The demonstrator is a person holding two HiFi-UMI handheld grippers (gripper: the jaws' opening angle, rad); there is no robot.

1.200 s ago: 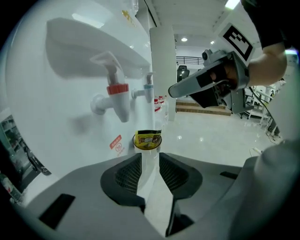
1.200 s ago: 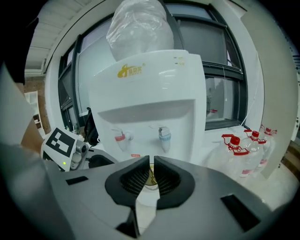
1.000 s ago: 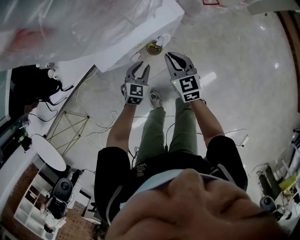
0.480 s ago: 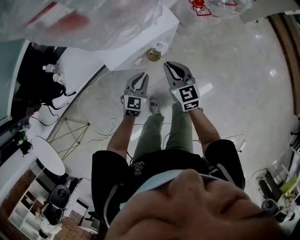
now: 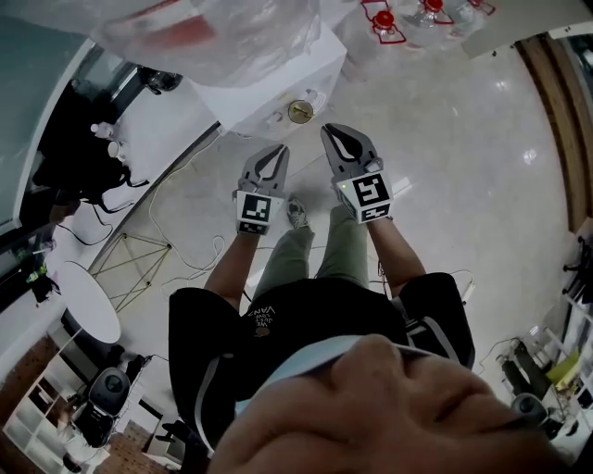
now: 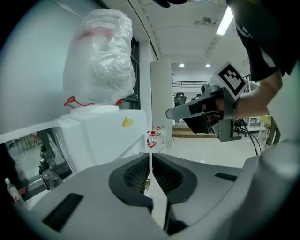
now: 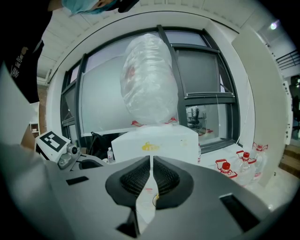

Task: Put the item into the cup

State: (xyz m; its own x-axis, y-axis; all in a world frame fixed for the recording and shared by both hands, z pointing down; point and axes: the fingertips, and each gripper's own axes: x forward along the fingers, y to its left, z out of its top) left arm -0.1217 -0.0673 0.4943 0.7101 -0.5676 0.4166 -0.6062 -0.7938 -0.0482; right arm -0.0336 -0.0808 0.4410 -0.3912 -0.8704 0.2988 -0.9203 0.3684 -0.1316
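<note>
A large clear plastic bag [image 7: 149,79], crumpled and with red print showing through, stands on a white box with a yellow mark [image 7: 154,143]. A pack of clear water bottles with red caps [image 5: 384,20] sits on the glossy pale floor [image 5: 463,139] beyond the box.

The person holds both tongs side by side in the air, short of the box and pointing towards it. The left gripper [image 6: 150,161] is closing: its ribbed black pads stand a hairline apart with nothing between them. The right gripper [image 7: 151,164] has its pads drawn together to the same thin slit, also empty.

The small round gold-rimmed cup [image 5: 298,112] sits on the white surface at the box's near corner, just ahead of both grippers. Small white objects [image 5: 313,97] lie just beside it. Which of them is the item cannot be told.
</note>
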